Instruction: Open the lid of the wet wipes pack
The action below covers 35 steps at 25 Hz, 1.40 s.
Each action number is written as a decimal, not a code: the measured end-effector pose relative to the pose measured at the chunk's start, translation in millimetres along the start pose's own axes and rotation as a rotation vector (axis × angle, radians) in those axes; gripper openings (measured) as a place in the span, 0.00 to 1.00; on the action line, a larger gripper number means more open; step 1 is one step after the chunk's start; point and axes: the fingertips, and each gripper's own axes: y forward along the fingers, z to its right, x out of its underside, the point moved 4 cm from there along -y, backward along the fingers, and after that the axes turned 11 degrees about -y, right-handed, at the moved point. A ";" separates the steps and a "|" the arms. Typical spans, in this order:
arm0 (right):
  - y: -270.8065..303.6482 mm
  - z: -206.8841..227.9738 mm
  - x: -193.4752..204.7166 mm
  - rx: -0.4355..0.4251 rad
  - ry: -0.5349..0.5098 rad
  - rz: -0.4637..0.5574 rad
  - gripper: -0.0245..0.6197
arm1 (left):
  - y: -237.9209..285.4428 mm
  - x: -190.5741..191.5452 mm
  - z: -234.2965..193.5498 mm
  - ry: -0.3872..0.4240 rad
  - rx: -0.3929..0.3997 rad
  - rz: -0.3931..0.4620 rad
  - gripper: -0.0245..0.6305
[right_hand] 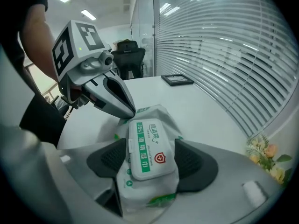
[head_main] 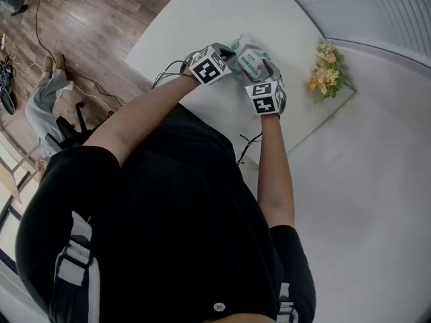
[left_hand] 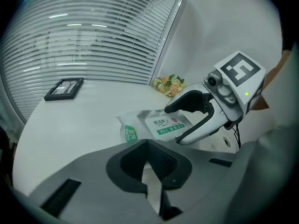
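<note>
The wet wipes pack (right_hand: 148, 171), a soft white pouch with green print and a white flip lid (right_hand: 150, 149) lying flat and closed, sits between the pads of my right gripper (right_hand: 152, 160), which press on its two long sides. My left gripper (right_hand: 127, 111) is shut, with its tips pinching the pack's far left corner beside the lid. In the left gripper view the pack (left_hand: 156, 126) lies just beyond the left gripper (left_hand: 148, 146), with the right gripper's fingers (left_hand: 187, 101) astride it. From the head view both grippers meet over the pack (head_main: 250, 59) on the white table (head_main: 202, 19).
A small bunch of artificial flowers (head_main: 328, 73) lies near the table's right edge. A dark picture frame (left_hand: 64, 88) rests at the far end. Window blinds run along the table. Cables hang off the near edge (head_main: 246, 147). An office chair (right_hand: 128, 55) stands beyond.
</note>
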 end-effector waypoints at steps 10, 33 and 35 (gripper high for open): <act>5.3 2.2 -2.1 -0.007 -0.022 -0.023 0.55 | 3.2 4.3 -6.0 -0.052 0.012 0.020 0.04; -17.0 16.1 -18.2 0.089 -0.005 0.025 0.51 | 8.9 3.0 -7.0 -0.029 0.015 -0.018 0.04; -24.2 22.2 -21.7 0.112 0.025 0.047 0.49 | 6.6 3.7 -6.6 -0.033 0.017 -0.017 0.05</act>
